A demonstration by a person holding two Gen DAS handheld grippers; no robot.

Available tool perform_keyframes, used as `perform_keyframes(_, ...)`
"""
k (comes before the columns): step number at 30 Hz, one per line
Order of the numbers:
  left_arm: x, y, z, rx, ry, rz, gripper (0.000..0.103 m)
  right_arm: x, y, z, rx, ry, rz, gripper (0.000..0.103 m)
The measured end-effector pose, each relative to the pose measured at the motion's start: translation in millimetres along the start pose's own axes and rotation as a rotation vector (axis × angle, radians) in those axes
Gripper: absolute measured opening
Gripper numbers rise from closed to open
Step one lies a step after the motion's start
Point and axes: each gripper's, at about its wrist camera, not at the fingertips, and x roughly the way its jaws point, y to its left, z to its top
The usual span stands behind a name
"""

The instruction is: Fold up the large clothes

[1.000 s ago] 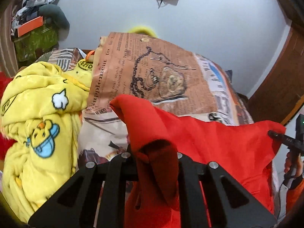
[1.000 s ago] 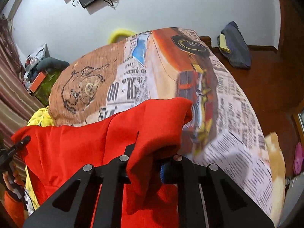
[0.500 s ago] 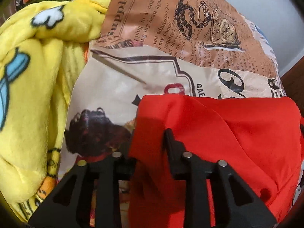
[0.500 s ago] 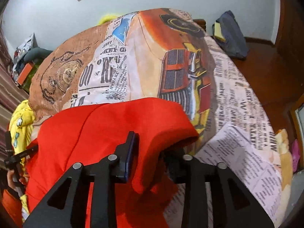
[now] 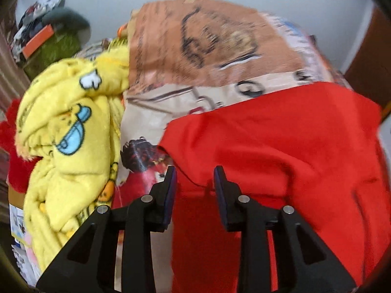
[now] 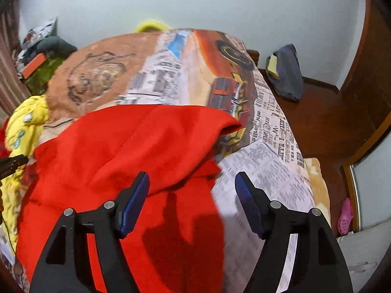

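Observation:
A large red garment (image 5: 281,151) lies folded over on the newspaper-print bed sheet (image 5: 195,61). In the left wrist view my left gripper (image 5: 195,178) hovers just over the garment's near left edge. Its jaws are opening; red cloth shows in the gap below them but the pads do not press on it. In the right wrist view the same red garment (image 6: 136,146) fills the lower left. My right gripper (image 6: 192,179) stands over its right edge with jaws opening wide and nothing pinched. The left gripper's tip (image 6: 13,162) shows at the left edge of the right wrist view.
A crumpled yellow fleece blanket (image 5: 68,127) with duck prints lies left of the garment. A pile of clutter (image 5: 41,36) sits at the back left. Right of the bed are a wooden floor (image 6: 317,112), a dark bag (image 6: 286,73) and a pink shoe (image 6: 344,214).
A second ago both grippers were shut on raised corners of the red garment. They laid it down on the bed, the jaws parted and let go, and both grippers drew back.

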Motion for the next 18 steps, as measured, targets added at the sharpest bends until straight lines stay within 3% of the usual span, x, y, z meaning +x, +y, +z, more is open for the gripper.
perform_keyframes(2,-20,-6,-7,0.004,-0.021,-0.022,0.034,-15,8,-7,0.000,-0.012,0.015,0.077)
perform_keyframes(8,-72,-28,-29,0.035,-0.093,-0.045,0.042,-57,23,-35,0.019,-0.050,0.075,0.078)
perform_keyframes(18,-111,-29,-88,0.046,-0.085,-0.054,0.054,-87,19,-90,0.063,-0.049,0.015,0.078)
